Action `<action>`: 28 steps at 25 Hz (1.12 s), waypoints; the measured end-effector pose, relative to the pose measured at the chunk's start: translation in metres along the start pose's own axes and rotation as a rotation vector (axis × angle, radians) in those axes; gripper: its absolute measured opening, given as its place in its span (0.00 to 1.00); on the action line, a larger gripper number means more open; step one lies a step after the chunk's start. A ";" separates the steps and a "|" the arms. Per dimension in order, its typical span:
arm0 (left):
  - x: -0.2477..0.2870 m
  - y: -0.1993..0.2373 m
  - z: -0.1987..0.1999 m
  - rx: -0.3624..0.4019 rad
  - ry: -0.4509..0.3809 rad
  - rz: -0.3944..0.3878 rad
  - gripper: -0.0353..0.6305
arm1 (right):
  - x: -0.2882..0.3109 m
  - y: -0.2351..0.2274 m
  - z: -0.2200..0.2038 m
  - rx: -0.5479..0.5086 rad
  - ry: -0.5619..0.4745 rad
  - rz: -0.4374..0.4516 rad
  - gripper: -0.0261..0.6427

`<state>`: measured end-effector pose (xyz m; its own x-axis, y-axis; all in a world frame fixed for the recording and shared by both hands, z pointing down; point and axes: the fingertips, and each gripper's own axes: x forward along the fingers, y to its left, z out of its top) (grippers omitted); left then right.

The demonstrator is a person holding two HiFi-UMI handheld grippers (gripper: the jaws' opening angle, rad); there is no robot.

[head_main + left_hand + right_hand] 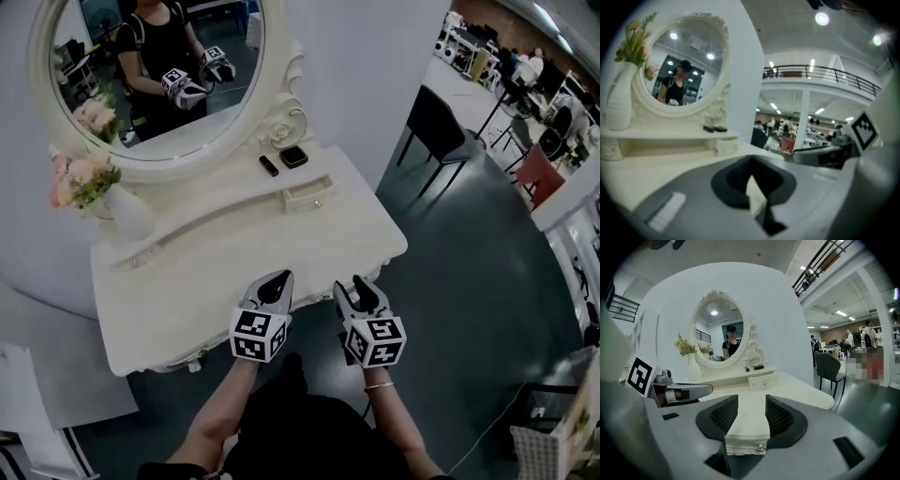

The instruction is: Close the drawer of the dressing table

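Your left gripper (277, 284) and your right gripper (359, 289) hang over the front edge of the big white dressing table (187, 291) in the head view. The small white drawer with a round knob (310, 194) sits far back, under the oval white-framed mirror (159, 66), and it sticks out. In the left gripper view, your jaws are pressed together on nothing. In the right gripper view, your jaws stand apart, empty. I think all the pushing is still left.

The mirror (225, 66) stands at the back of the table (234, 272), vase (127, 214) at its left, drawer (309, 194) at its right. My left claw (275, 286) and right claw (359, 291) hang side by side over the near edge.
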<state>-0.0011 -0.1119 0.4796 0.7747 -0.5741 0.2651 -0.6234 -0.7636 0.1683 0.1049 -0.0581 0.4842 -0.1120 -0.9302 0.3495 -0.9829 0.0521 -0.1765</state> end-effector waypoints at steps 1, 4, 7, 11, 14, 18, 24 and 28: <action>0.004 0.002 0.001 -0.002 0.001 -0.005 0.06 | 0.005 -0.001 0.001 0.000 0.002 -0.003 0.27; 0.012 0.008 0.003 -0.010 0.000 -0.016 0.06 | 0.017 -0.002 0.005 -0.003 0.005 -0.009 0.27; 0.020 0.013 0.005 -0.010 0.002 -0.023 0.06 | 0.027 -0.005 0.008 -0.010 0.010 -0.016 0.27; 0.030 0.022 0.005 -0.006 0.012 -0.019 0.06 | 0.040 -0.011 0.009 -0.016 0.023 -0.024 0.27; 0.036 0.027 0.008 -0.010 0.013 -0.013 0.06 | 0.050 -0.015 0.011 -0.026 0.030 -0.021 0.27; 0.046 0.035 0.011 -0.014 0.013 0.002 0.06 | 0.071 -0.020 0.015 -0.041 0.041 -0.006 0.27; 0.063 0.049 0.017 -0.023 0.012 0.037 0.06 | 0.112 -0.034 0.028 -0.069 0.060 0.022 0.27; 0.076 0.057 0.021 -0.034 0.011 0.060 0.06 | 0.140 -0.042 0.032 -0.101 0.084 0.041 0.27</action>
<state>0.0242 -0.2055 0.4894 0.7348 -0.6150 0.2861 -0.6720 -0.7174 0.1837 0.1347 -0.2021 0.5111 -0.1602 -0.8931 0.4204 -0.9865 0.1300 -0.0999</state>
